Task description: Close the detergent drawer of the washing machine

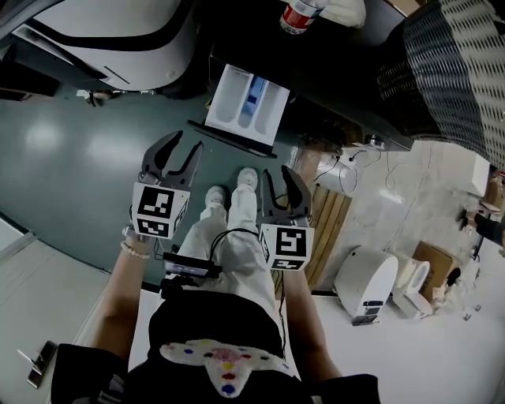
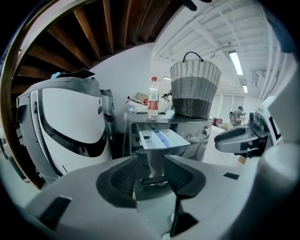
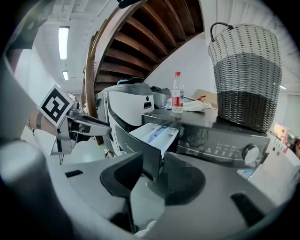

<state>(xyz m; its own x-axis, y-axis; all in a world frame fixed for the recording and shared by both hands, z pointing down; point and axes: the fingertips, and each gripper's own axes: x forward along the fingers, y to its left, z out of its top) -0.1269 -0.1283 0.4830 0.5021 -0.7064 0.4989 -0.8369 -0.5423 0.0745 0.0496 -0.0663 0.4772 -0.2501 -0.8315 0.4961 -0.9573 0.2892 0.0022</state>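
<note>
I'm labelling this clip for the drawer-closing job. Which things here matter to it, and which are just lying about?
For the job: detergent drawer, pulled out; washing machine; left gripper and right gripper, both open and empty.

Lying about: water bottle and wicker basket on the machine's top; white appliance beside it.

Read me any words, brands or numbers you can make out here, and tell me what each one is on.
Nothing here is legible as text.
Red label on the bottle: too blurred to read.
Markings on the washing machine control panel: too small to read.
Small logo on the white machine: too small to read.
Marker cubes, left and right: black-and-white square patterns, no letters or numbers.
</note>
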